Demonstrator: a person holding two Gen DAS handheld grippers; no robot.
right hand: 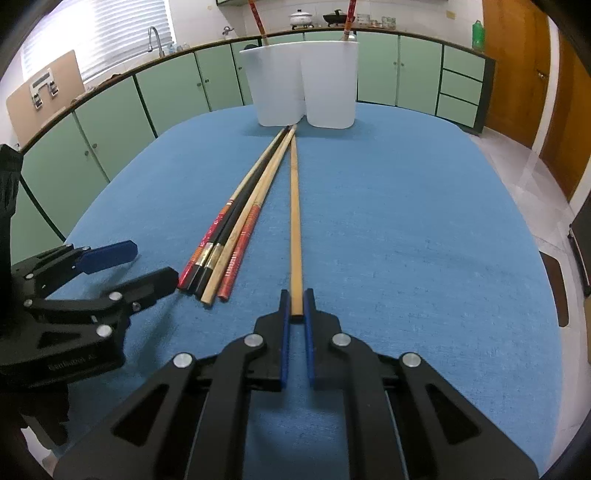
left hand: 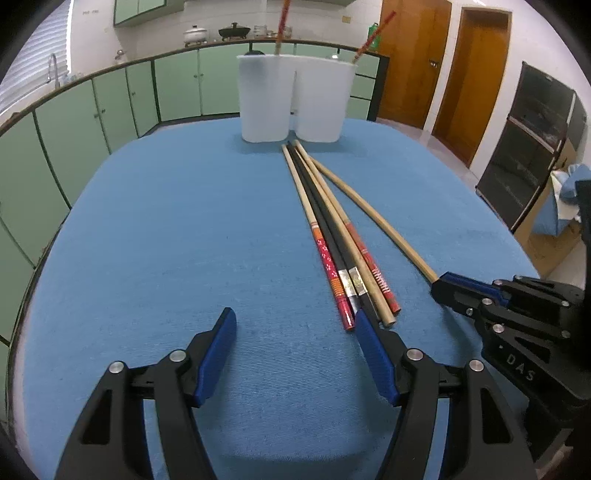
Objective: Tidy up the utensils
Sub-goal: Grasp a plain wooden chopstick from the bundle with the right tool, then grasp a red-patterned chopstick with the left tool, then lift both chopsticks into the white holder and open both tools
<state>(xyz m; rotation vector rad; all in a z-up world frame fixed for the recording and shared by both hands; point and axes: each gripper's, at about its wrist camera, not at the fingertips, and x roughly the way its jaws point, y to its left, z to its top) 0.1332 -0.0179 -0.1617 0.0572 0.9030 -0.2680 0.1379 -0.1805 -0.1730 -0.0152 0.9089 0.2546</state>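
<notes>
A plain wooden chopstick [right hand: 294, 221] lies on the blue tablecloth [right hand: 406, 221], and my right gripper [right hand: 296, 297] is shut on its near end. Left of it lies a bundle of several chopsticks [left hand: 332, 236], some red-patterned, one black, one plain. My left gripper [left hand: 295, 315] hovers open just before the bundle's near ends, its right finger [left hand: 364, 332] close against them and nothing between the pads. At the table's far edge stands a white two-compartment holder [left hand: 295, 99] with a red chopstick [left hand: 282, 22] in one side and another red chopstick [left hand: 373, 35] in the other. The right gripper [left hand: 443, 286] also shows in the left wrist view.
Green kitchen cabinets [left hand: 110, 110] with a countertop, sink tap and pots curve behind the table. Wooden doors [left hand: 469, 81] and a dark shelf unit [left hand: 535, 147] stand to the right. The blue cloth [left hand: 166, 240] stretches bare to the left of the bundle.
</notes>
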